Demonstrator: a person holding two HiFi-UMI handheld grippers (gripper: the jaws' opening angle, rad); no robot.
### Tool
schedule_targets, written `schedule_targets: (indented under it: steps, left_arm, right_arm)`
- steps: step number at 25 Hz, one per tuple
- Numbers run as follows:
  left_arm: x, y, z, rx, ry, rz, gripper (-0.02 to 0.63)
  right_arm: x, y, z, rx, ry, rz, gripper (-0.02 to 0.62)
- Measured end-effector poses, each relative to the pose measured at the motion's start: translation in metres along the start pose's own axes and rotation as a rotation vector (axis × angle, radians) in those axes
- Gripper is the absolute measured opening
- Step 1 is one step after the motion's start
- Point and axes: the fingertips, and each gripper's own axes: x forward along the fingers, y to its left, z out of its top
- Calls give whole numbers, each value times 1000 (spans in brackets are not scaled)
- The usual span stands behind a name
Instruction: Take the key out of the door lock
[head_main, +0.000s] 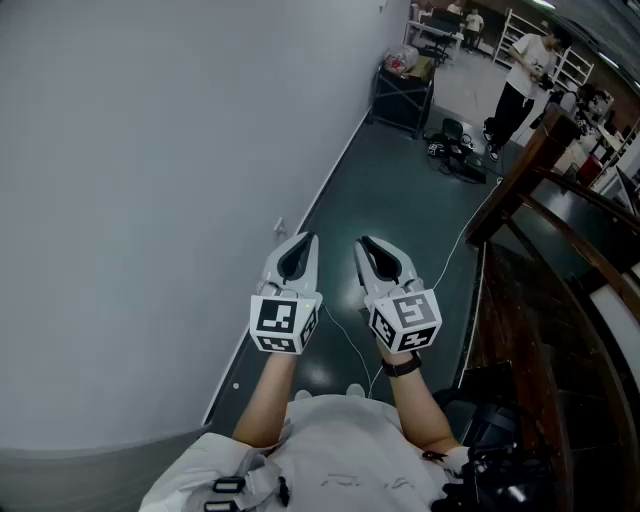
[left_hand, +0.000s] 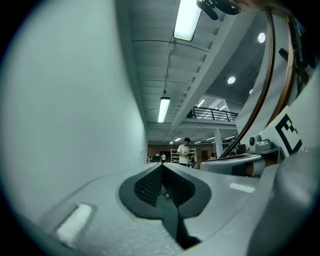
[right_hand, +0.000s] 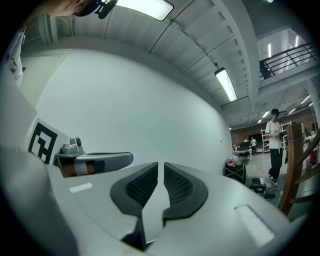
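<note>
No view shows the key or door lock. The left claw (head_main: 303, 240) is closed and empty; the right claw (head_main: 366, 244) stands a crack apart, also empty. Both are level beside a plain pale grey wall (head_main: 150, 200). A dark wooden stair railing (head_main: 530, 165) stands to the right, and a black wire cart (head_main: 403, 95) is far ahead

Ceiling strip lights (left_hand: 186, 20) glare brightly; fisheye edges vignette dark.

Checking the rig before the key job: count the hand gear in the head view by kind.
Grey two-jaw grippers: 2, the left gripper and the right gripper
Black-and-white marker cubes: 2
Black wristband on the right wrist: 1
Total: 5
</note>
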Motion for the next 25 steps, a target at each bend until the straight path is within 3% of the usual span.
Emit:
schedule_targets:
  steps: [10, 15, 19, 25]
  left_arm:
    - [-22, 9, 2, 3, 1, -73, -4]
    - [-42, 31, 3, 11, -10, -44, -3]
    - [-65, 66, -10, 3, 3, 39, -3]
    - [-93, 123, -22, -2, 17, 246, -3]
  right_arm:
    - [4, 21, -7, 31, 11, -54, 38]
    - [13, 38, -10, 44, 19, -48, 35]
    - [38, 77, -21, 40, 31, 45, 38]
    - [86, 131, -34, 24, 46, 276, 52]
